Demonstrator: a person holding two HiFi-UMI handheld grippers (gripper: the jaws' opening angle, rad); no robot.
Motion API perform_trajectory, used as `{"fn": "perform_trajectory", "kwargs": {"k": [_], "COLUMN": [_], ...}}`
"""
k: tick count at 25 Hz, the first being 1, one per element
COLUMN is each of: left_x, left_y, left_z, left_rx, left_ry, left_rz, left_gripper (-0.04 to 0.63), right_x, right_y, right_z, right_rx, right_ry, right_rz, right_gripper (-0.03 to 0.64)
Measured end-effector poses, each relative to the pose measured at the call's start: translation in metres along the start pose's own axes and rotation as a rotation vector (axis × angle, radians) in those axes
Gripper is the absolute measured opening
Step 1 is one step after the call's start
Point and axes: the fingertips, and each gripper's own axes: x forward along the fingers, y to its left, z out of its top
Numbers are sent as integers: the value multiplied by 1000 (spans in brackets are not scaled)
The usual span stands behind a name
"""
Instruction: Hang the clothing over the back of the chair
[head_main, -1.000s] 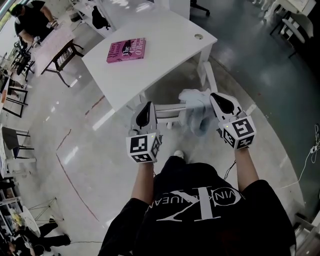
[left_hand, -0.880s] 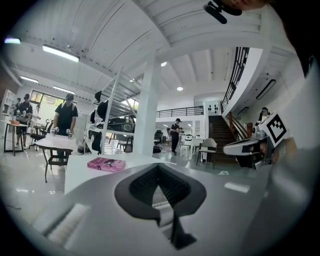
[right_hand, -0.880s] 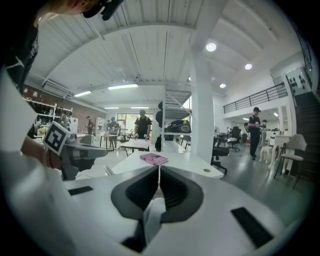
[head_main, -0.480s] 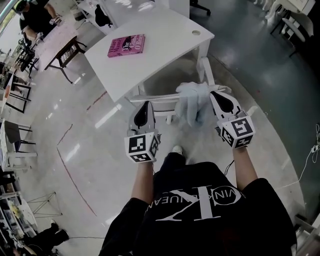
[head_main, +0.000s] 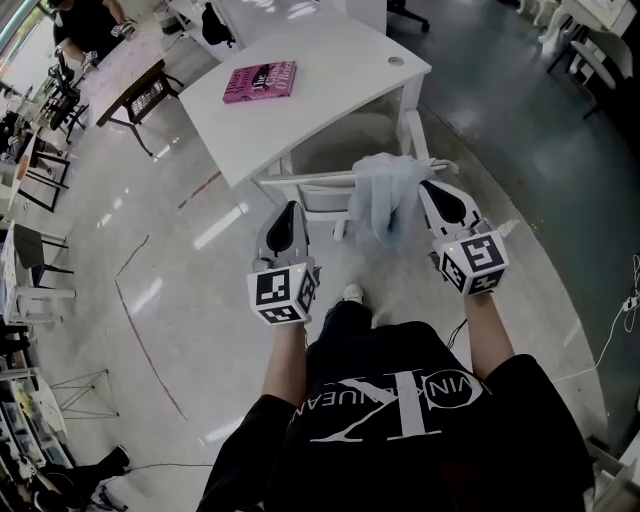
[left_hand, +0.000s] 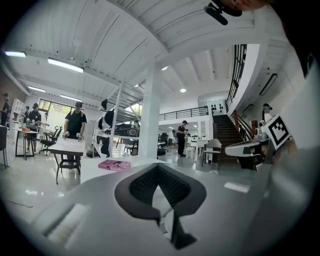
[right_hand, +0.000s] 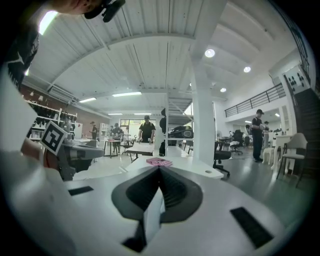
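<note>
Shift since one second ago: clothing (head_main: 380, 195) and chair back (head_main: 300, 181) higher in head view, displaced together; both grippers at much the same picture place; read as grippers drawn back from the chair.
Clothing location: draped over the chair back near its right end; pale folds hanging down the near side; chair tucked at the white table (head_main: 330, 100) bearing a pink book (head_main: 260, 80).
Right gripper (head_main: 428, 190): jaws closed together, pads meeting; no fabric visible ahead of the pads in right gripper view; pale strip below the pads, not identifiable as cloth or gripper part.
Left gripper (head_main: 292, 208): jaws closed together; nothing between them.
Key relation: clothing ahead and to the left of the right gripper's tips, just beside; contact not determinable from head view; well apart from the left gripper, with bare rail between.
Long axis: rail running left to right across head view; garment hung across it, folds pointing down.
Nearer hand: right.
Task status (judgement): hanging apparently complete; garment bunched at one end rather than spread.
Next move (judgement): if straightening is wanted, open the right jaws first; approach from the right side of the folds; pull along the rail, not toward the body, to avoid dragging the garment off.
</note>
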Motion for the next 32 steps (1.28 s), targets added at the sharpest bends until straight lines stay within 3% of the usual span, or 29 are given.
{"fn": "perform_trajectory", "kwargs": {"k": [15, 32], "left_x": [-51, -79], "left_y": [-15, -32], "left_z": [2, 9], "left_rx": [-9, 14], "left_ry": [-20, -54], "left_rz": [78, 97], "left_gripper": [11, 11], "right_x": [-34, -65], "right_y": [16, 22], "right_z": [1, 3], "right_rx": [-12, -8], "right_ry": [-27, -65], "right_rz": [44, 61], "right_gripper": [14, 14]}}
